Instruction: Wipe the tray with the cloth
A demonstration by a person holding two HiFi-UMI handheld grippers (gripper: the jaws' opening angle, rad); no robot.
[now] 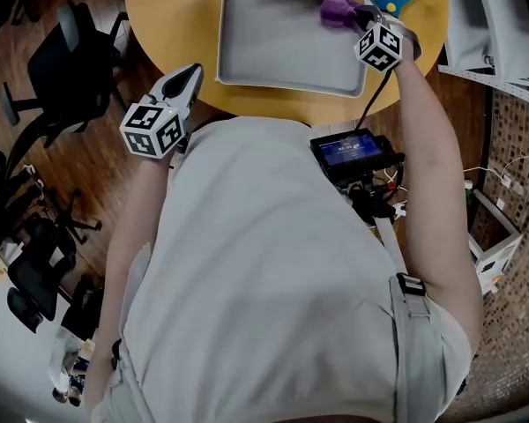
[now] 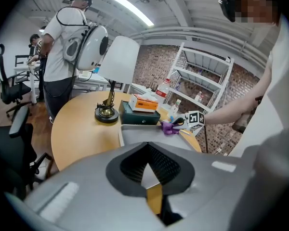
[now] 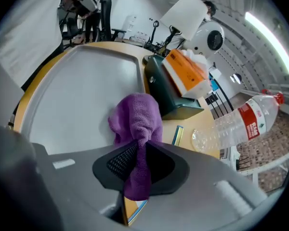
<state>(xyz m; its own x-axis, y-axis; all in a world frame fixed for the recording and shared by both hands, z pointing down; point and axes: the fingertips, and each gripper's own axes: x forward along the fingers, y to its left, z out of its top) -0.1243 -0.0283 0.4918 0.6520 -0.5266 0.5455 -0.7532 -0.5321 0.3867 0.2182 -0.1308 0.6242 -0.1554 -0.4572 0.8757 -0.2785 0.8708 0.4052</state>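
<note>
Tray (image 1: pixel 282 42) probably wants flat, overlapping strokes, cloth (image 3: pixel 135 124) pressed down (now bunched at a corner); right gripper (image 1: pixel 363 16) jaws pinch it, left gripper (image 1: pixel 190 77) jaws slightly apart, empty.

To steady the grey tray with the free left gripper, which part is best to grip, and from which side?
Probably grip the tray's raised left rim, coming from the left: that thin lip is nearest the left gripper and far from the cloth in the right gripper.
</note>
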